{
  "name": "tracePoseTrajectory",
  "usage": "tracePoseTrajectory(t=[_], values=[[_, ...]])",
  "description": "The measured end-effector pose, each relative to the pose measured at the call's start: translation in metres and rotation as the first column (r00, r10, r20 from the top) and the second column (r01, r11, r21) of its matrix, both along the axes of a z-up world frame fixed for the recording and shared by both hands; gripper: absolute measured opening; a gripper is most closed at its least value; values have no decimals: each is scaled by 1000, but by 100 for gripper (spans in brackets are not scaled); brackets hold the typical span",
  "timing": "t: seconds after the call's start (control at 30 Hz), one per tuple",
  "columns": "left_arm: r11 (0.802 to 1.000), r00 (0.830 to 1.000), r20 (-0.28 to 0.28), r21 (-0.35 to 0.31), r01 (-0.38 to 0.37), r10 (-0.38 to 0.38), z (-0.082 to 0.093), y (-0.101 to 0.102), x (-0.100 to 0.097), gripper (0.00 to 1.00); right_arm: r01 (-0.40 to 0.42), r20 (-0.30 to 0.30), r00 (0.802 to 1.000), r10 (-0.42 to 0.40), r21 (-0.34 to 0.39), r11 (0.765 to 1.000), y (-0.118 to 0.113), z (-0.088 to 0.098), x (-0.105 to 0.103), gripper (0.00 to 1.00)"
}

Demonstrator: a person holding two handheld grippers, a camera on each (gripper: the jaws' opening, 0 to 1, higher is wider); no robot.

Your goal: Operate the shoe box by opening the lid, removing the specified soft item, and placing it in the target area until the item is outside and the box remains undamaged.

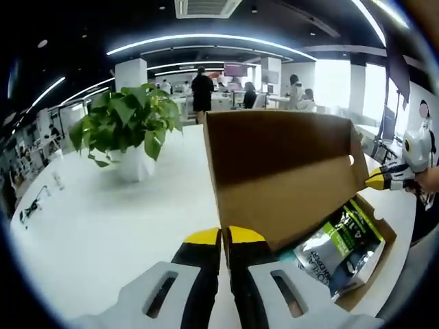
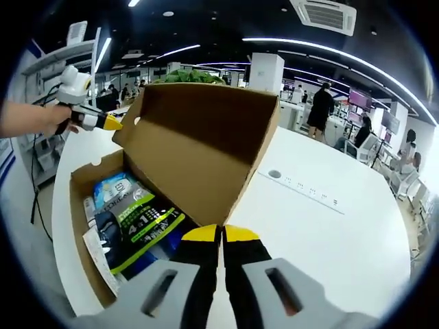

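Observation:
A brown cardboard shoe box [image 1: 381, 257] [image 2: 79, 188] lies on the white table with its lid [image 1: 281, 171] [image 2: 199, 144] swung up and standing nearly upright. Inside lie soft packets: a black, green and silver one [image 1: 339, 243] [image 2: 134, 226] and a blue one [image 2: 113, 188]. My left gripper [image 1: 224, 236] is shut on one lower corner of the lid, and its yellow tips [image 2: 110, 123] also meet the lid's far corner in the right gripper view. My right gripper [image 2: 221, 234] is shut on the opposite corner, with its yellow tip [image 1: 376, 181] at the lid's right edge.
A potted green plant [image 1: 127, 127] stands on the white table [image 1: 89, 219] left of the box. A socket strip [image 2: 309, 190] and a round cable hole [image 2: 274, 174] lie in the tabletop right of the box. People stand far back in the office.

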State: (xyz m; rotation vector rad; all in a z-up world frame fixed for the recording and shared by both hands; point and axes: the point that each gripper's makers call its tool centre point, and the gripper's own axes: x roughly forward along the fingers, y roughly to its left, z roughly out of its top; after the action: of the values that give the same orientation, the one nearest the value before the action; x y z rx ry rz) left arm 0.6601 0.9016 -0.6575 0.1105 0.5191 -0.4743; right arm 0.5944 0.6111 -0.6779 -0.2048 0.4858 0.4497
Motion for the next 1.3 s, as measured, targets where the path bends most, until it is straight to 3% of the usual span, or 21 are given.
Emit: tracePoseTrajectory(t=[0.3,1.3], values=[[1000,1000,-30,0,-9,9,-14,2,-9,0,-5,-4,1000,5,-3,1000,-1,0,4,0],[1000,998,-53,-1,-16,16,-22,-2,10,0,-21,-36,999,20,-24,1000,-7,-10,26,3]])
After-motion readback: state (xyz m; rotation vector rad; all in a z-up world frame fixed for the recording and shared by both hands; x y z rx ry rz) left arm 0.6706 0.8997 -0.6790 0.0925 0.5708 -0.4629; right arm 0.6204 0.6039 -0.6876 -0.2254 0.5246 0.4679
